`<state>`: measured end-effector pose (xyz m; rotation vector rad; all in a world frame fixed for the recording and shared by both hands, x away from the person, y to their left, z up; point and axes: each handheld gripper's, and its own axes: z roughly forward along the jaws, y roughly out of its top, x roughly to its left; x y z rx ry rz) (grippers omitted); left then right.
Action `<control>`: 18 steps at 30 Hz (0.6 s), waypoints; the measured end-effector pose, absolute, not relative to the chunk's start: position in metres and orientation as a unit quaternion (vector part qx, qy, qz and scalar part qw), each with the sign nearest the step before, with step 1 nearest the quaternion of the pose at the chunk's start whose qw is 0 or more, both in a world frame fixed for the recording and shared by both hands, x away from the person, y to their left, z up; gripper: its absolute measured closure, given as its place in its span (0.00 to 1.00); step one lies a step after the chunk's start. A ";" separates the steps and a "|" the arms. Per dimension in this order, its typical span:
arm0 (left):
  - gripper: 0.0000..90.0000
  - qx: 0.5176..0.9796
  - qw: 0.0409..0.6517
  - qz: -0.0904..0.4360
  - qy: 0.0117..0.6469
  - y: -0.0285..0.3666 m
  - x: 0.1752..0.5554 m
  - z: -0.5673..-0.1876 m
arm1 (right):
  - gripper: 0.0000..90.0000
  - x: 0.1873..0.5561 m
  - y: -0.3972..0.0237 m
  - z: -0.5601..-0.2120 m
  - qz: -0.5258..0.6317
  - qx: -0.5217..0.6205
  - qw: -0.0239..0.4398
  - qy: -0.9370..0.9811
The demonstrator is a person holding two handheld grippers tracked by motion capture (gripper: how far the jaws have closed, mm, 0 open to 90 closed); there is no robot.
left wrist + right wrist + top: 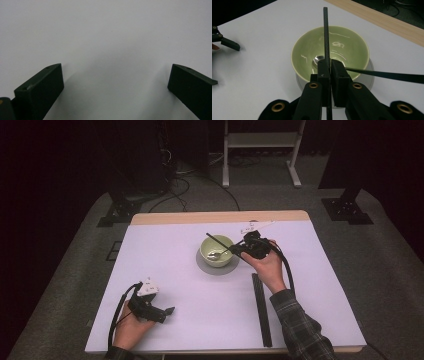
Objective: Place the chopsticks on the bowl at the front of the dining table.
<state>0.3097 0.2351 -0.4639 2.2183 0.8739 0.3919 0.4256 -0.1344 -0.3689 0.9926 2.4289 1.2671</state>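
Observation:
A pale green bowl [216,251] [337,45] stands on a grey round saucer [218,268] at the table's middle. A metal spoon [216,255] [317,60] lies in the bowl. My right gripper [236,251] [329,65] is at the bowl's right rim, shut on a thin black stick [218,242] [326,32] that reaches across over the bowl. A second dark thin strip [387,74] runs from the bowl's rim off to the right. My left gripper [167,311] [115,85] rests open over bare white table near the front left, with nothing between its jaws.
A long black bar [261,310] lies on the white table [175,245] to the right of centre, running toward the front edge beside the right forearm [300,330]. A wooden strip [220,216] borders the far edge. Stands and cables sit on the floor beyond.

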 end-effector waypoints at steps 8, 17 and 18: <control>0.00 0.859 0.354 0.152 0.337 0.235 0.310 -0.464 | 0.95 0.436 -0.120 -0.370 0.432 0.338 0.109 0.829; 0.00 0.858 0.355 0.152 0.338 0.235 0.310 -0.464 | 0.95 0.450 -0.102 -0.374 0.429 0.338 0.103 0.831; 0.00 0.859 0.354 0.151 0.338 0.235 0.310 -0.464 | 0.95 0.451 -0.100 -0.375 0.428 0.336 0.104 0.832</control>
